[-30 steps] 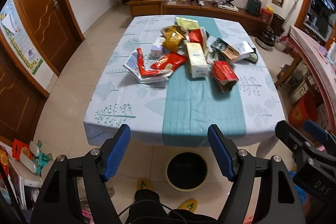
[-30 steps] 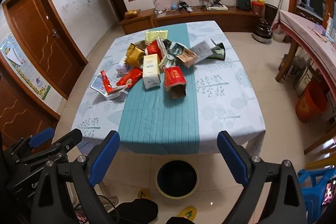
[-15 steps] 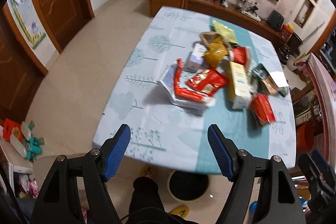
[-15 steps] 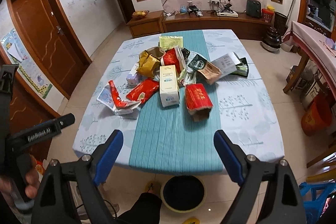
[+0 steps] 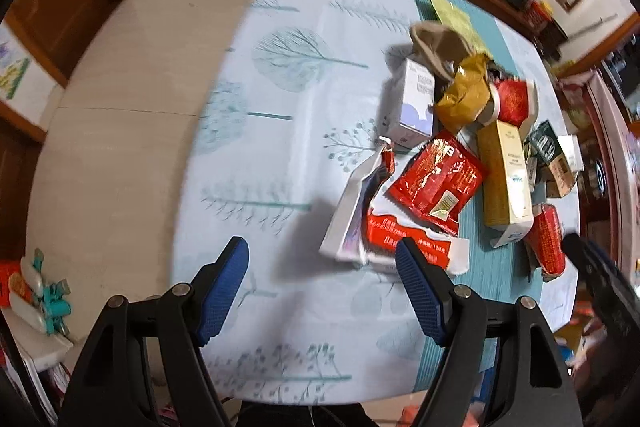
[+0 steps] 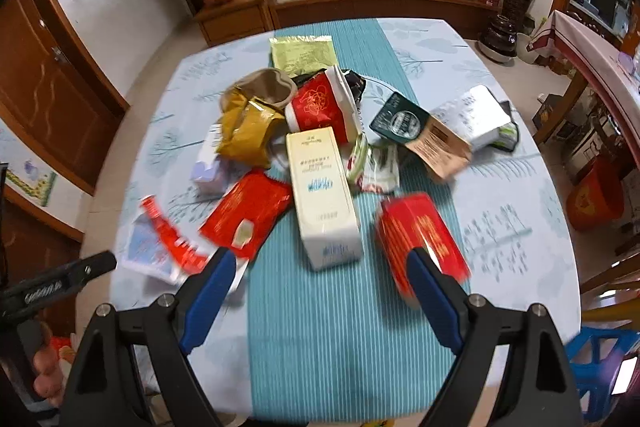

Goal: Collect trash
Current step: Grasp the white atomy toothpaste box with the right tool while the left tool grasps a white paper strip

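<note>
A heap of trash lies on the table: a red foil packet [image 5: 436, 183] [image 6: 248, 213], a torn red-and-white wrapper [image 5: 372, 227] [image 6: 160, 243], a cream box [image 5: 506, 175] [image 6: 322, 195], a red carton [image 6: 422, 239], a yellow bag [image 6: 246, 135] and a dark green pouch [image 6: 404, 121]. My left gripper [image 5: 324, 267] is open above the table's near left part, its right fingertip over the torn wrapper. My right gripper [image 6: 320, 279] is open over the teal runner, just short of the cream box and red carton.
The table [image 6: 500, 187] has a pale tree-print cloth with a teal runner [image 6: 332, 339]. A wooden cabinet [image 6: 360, 7] runs along the far wall. An orange bucket [image 6: 596, 195] stands on the floor at right. A blue stool [image 6: 600, 367] is near right.
Both grippers have moved forward and down over the table toward the trash heap. The black bin under the table's near edge has gone out of view. Both stay open.
</note>
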`<state>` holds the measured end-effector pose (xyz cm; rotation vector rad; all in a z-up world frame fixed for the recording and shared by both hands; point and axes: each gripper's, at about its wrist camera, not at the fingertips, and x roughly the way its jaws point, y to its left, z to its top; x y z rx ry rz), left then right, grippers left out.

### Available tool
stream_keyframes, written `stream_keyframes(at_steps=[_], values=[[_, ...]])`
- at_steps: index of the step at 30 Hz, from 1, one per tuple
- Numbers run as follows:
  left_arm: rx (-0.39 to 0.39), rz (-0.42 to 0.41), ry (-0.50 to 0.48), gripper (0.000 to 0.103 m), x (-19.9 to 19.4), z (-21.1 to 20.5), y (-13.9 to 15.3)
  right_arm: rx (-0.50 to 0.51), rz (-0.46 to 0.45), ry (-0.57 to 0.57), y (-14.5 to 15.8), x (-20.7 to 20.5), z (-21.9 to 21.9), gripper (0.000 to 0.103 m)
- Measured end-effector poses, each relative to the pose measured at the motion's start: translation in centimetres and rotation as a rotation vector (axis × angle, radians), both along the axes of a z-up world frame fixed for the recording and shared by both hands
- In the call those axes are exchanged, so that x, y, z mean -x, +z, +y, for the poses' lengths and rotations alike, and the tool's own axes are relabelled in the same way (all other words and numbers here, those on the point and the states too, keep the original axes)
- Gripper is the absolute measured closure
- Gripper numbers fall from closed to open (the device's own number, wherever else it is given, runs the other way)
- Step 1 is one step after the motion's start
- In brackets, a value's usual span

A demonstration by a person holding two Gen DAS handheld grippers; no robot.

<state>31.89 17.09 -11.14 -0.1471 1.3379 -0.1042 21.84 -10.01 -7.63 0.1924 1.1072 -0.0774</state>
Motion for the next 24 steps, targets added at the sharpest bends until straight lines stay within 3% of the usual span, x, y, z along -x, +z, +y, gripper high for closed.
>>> stream_keyframes(at_steps=[10,12,17,20,24], values=[[0.029,0.108,-0.128,0.029,-4.4,-3.0,-5.3,0.046,0.116,-0.012,-5.3,-6.9,0.1,0.017],[0.040,0.119,-0.144,0.036,-5.0,-3.4,-5.7,0.058,0.145,0.004,-6.3,-7.5,0.2,0.025],[0.045,0.142,-0.181,0.081,-5.7,-4.5,-6.6,0.078,0.211,0.053,-8.7,-8.4,0.7,0.045],[0.061,0.123,-0.198,0.094,-5.5,-4.9,-6.5,0.050,0.210,0.038,-9.0,-8.4,0.5,0.048],[0.034,0.045,-0.220,0.096,-4.3,-6.4,-5.2,0.001,0.197,0.020,-8.1,-7.8,0.4,0.049]])
